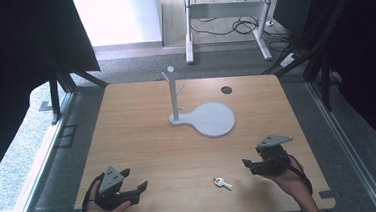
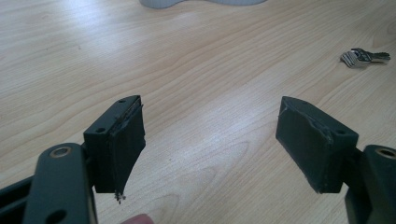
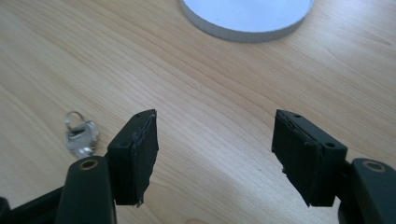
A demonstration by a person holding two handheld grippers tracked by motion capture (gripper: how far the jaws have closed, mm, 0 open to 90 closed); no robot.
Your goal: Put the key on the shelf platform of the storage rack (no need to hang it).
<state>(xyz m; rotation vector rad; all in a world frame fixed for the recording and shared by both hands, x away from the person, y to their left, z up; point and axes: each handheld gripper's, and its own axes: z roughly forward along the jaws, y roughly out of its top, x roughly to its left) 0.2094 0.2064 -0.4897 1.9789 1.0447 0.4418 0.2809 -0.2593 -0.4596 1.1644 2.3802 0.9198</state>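
Observation:
A small silver key [image 1: 223,183] on a ring lies near the front edge of the wooden table [image 1: 143,139], between my two hands. It appears at the upper right in the left gripper view as the key [image 2: 364,57], and at the left in the right gripper view as the key [image 3: 80,135]. My left gripper [image 1: 135,186] is open at the front left, nothing between its jaws. My right gripper [image 1: 249,165] is open at the front right, just right of the key. A white stand [image 1: 175,94] with pegs rises from a round white base [image 1: 212,118] mid-table.
A dark round hole [image 1: 226,90] sits in the tabletop behind the base. Beyond the table stand the legs of a desk [image 1: 189,30] with cables on the floor. Black frame posts flank both sides of the table.

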